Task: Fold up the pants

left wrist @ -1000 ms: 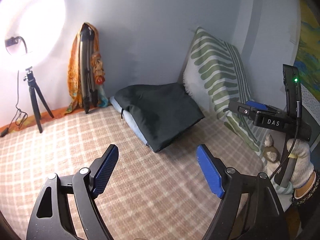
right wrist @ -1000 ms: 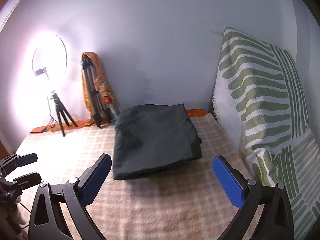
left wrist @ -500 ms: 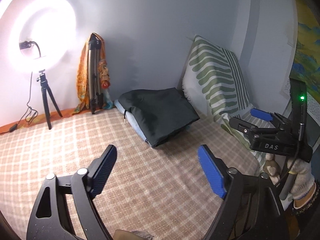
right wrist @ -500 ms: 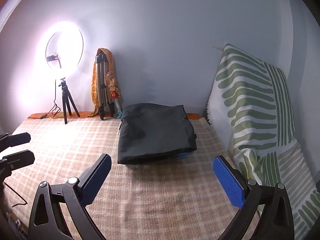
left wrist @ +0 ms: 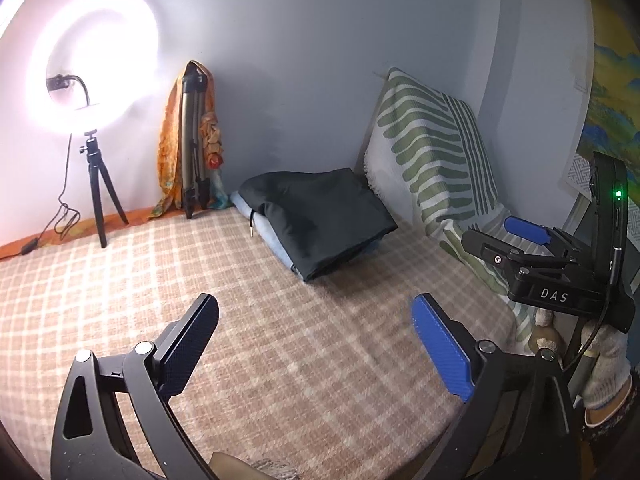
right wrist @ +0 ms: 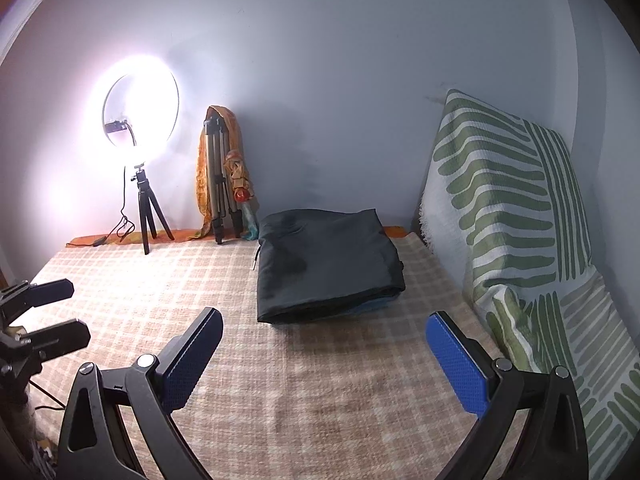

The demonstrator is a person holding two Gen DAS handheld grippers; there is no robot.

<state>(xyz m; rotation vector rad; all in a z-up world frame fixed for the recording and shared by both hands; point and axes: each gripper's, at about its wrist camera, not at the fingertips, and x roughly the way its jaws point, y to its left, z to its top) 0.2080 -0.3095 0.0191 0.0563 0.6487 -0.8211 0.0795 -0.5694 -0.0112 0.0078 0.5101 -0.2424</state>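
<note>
Dark folded pants (left wrist: pixel 320 216) (right wrist: pixel 328 264) lie on a light blue folded garment (left wrist: pixel 266 236) at the far side of the checked bed cover (left wrist: pixel 200 280). My left gripper (left wrist: pixel 316 344) hovers over the cover well short of the pile; its jaws are opening with nothing between them. The right gripper (right wrist: pixel 324 356) also stands open and empty, short of the pants. In the left wrist view the right gripper (left wrist: pixel 516 240) shows at the right edge, held by a gloved hand (left wrist: pixel 604 364). The left gripper (right wrist: pixel 44 312) shows at the left edge of the right wrist view.
A green-striped white cushion (right wrist: pixel 500 208) leans on the wall at the right, with a second one (right wrist: pixel 580 340) lying below it. A lit ring light on a small tripod (right wrist: pixel 140 136) and a folded tripod draped with orange cloth (right wrist: pixel 220 176) stand at the back wall.
Both grippers have drawn back from the pants pile, which now looks smaller and farther away. The left gripper's jaws have spread wider. The pile itself has not moved.
</note>
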